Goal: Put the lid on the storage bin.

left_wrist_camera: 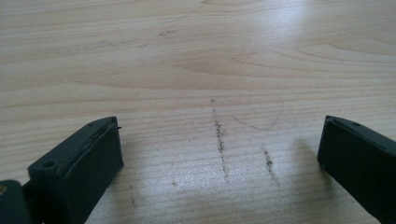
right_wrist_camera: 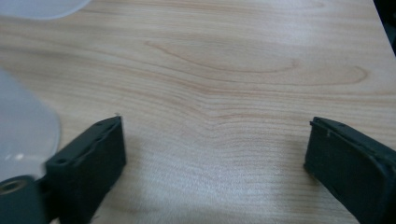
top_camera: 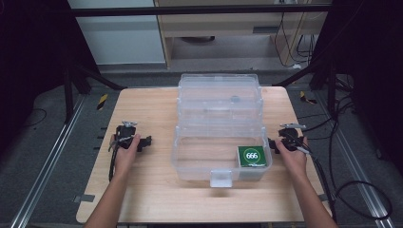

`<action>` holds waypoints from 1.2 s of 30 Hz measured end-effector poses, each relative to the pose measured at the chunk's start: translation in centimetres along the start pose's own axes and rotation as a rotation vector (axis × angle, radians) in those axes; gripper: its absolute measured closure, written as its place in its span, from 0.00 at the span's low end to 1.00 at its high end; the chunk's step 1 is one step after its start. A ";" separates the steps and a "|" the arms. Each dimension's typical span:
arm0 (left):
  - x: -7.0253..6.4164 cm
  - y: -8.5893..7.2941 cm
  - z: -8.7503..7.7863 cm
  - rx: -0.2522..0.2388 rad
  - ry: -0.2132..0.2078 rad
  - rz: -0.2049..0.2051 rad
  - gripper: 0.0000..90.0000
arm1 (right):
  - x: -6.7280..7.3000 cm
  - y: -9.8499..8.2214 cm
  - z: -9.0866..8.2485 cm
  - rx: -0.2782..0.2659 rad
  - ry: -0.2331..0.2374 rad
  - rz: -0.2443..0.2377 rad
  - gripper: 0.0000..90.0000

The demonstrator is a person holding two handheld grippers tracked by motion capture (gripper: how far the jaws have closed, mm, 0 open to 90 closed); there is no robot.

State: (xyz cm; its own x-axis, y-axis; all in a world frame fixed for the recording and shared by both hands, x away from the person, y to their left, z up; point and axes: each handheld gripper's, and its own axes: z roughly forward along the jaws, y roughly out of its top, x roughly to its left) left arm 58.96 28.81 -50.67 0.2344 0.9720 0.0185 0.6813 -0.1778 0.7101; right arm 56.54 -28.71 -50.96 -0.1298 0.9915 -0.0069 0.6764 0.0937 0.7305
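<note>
a clear plastic storage box (top_camera: 221, 142) stands open in the middle of the wooden tabletop (top_camera: 147, 190), its lid tilted up at the far side and a small latch tab hanging at its near wall. inside, in the near right corner of the lower compartment, lies a green square pack (top_camera: 252, 156) with a white ring and the figures 666 on top. the left claw (top_camera: 146, 141) rests on the tabletop to the left of the box, a little apart from its wall, held in the person's left hand (top_camera: 124, 151); in the left gripper view its two black jaws stand wide apart over bare, scuffed wood with nothing between them. the right claw (top_camera: 272, 144) sits just beside the box's right wall, near the corner with the pack, gripped by the right hand (top_camera: 293, 154); in the right gripper view its jaws are likewise spread wide over bare wood, with the box's cloudy plastic edge (right_wrist_camera: 23, 135) at the left. cables trail from both claws toward the tabletop's edges.
</note>
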 end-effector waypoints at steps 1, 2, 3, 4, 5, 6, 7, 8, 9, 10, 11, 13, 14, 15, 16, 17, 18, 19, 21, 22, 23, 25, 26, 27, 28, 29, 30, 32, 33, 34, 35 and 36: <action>0.0 0.0 -0.1 0.005 -0.007 0.005 0.00 | 0.0 0.0 -0.3 -0.008 -0.004 -0.028 0.09; 0.0 0.0 -0.3 0.022 -0.019 0.017 0.00 | -0.1 0.1 -0.7 -0.016 -0.014 -0.070 0.08; -0.1 0.1 -0.6 0.043 -0.035 0.036 0.00 | -0.2 0.2 -1.2 -0.012 -0.014 -0.085 0.10; -0.3 0.1 -0.9 0.050 -0.049 0.070 0.03 | -0.4 0.4 -1.6 -0.007 -0.017 -0.128 0.11; -0.5 0.2 -1.3 0.055 -0.061 0.098 0.05 | -0.6 0.7 -2.2 0.008 -0.017 -0.158 0.10; -0.8 0.2 -1.9 0.053 -0.079 0.125 0.04 | -0.8 0.9 -2.6 0.022 -0.023 -0.203 0.10; -1.3 0.5 -3.0 0.048 -0.107 0.172 0.05 | -0.7 1.1 -3.2 0.046 -0.016 -0.217 0.11; -1.3 0.5 -3.0 0.048 -0.107 0.172 0.06 | -0.7 1.1 -3.2 0.046 -0.016 -0.217 0.11; -1.5 0.6 -3.5 0.046 -0.123 0.188 0.06 | -0.8 1.5 -4.3 0.080 -0.007 -0.265 0.12; -1.9 0.8 -4.1 0.046 -0.150 0.210 0.05 | -0.9 1.7 -4.8 0.093 -0.003 -0.283 0.12; -2.1 0.9 -4.7 0.051 -0.169 0.231 0.05 | -0.9 1.9 -5.4 0.108 0.008 -0.311 0.14; -2.9 1.4 -6.3 0.059 -0.210 0.289 0.05 | -0.8 2.5 -6.5 0.138 0.029 -0.353 0.13; -3.4 1.6 -7.1 0.073 -0.223 0.327 0.05 | -0.5 3.3 -7.9 0.149 0.041 -0.406 0.13; -4.4 1.9 -8.6 0.062 -0.238 0.393 0.05 | -0.3 3.8 -8.7 0.145 0.044 -0.428 0.13; -4.4 1.9 -8.6 0.062 -0.238 0.393 0.05 | -0.1 4.2 -9.3 0.139 0.045 -0.446 0.15; -5.5 2.4 -10.2 0.054 -0.285 0.459 0.05 | 0.1 4.8 -10.0 0.134 0.048 -0.472 0.16; -6.2 2.6 -11.0 0.053 -0.307 0.489 0.05 | 0.4 5.4 -10.7 0.131 0.051 -0.498 0.16; -6.2 2.6 -11.0 0.053 -0.307 0.489 0.05 | 0.7 6.0 -11.3 0.132 0.054 -0.527 0.19; -7.5 3.0 -12.6 0.038 -0.347 0.546 0.05 | 1.0 6.5 -11.9 0.132 0.063 -0.560 0.22; -8.7 3.4 -13.9 0.028 -0.382 0.586 0.05 | 1.5 7.8 -13.0 0.130 0.084 -0.615 0.23; -9.4 3.5 -14.5 0.024 -0.401 0.600 0.05 | 1.6 8.2 -13.3 0.126 0.093 -0.630 0.26; -10.3 3.8 -15.3 0.016 -0.422 0.634 0.05 | 1.7 8.8 -13.8 0.125 0.103 -0.644 0.28; -10.9 3.9 -15.8 0.011 -0.433 0.648 0.05 | 1.7 9.6 -14.5 0.113 0.114 -0.665 0.30; -11.7 4.0 -16.4 0.002 -0.446 0.675 0.05 | 1.8 10.5 -15.3 0.095 0.132 -0.681 0.34; -12.2 4.1 -16.7 -0.003 -0.453 0.690 0.05 | 1.9 10.9 -15.7 0.090 0.141 -0.688 0.35; -12.2 4.1 -16.7 -0.003 -0.453 0.690 0.05 | 1.9 10.9 -15.7 0.090 0.141 -0.688 0.35; -12.8 4.1 -16.9 -0.005 -0.463 0.698 0.05 | 2.1 11.3 -16.1 0.081 0.149 -0.700 0.36; -13.5 4.3 -17.1 -0.001 -0.478 0.706 0.06 | 2.8 12.4 -17.0 0.069 0.166 -0.743 0.42; -14.2 4.4 -17.1 0.015 -0.492 0.720 0.07 | 3.2 12.7 -17.3 0.064 0.181 -0.753 0.45; -14.6 4.4 -17.1 0.030 -0.498 0.731 0.10 | 3.4 13.1 -17.5 0.060 0.198 -0.766 0.47; -15.0 4.5 -17.1 0.035 -0.509 0.735 0.11 | 3.8 13.3 -17.7 0.055 0.215 -0.771 0.49; -15.3 4.5 -17.1 0.040 -0.518 0.752 0.12 | 4.2 13.6 -17.9 0.047 0.225 -0.782 0.53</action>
State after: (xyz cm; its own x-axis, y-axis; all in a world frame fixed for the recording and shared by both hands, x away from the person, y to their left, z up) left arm 46.62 15.80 -35.70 0.9017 0.4087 0.1413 0.2440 -0.7507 0.6139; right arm 52.26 -24.90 -28.83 -0.7162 0.5962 -0.3628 0.3585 0.7603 0.5417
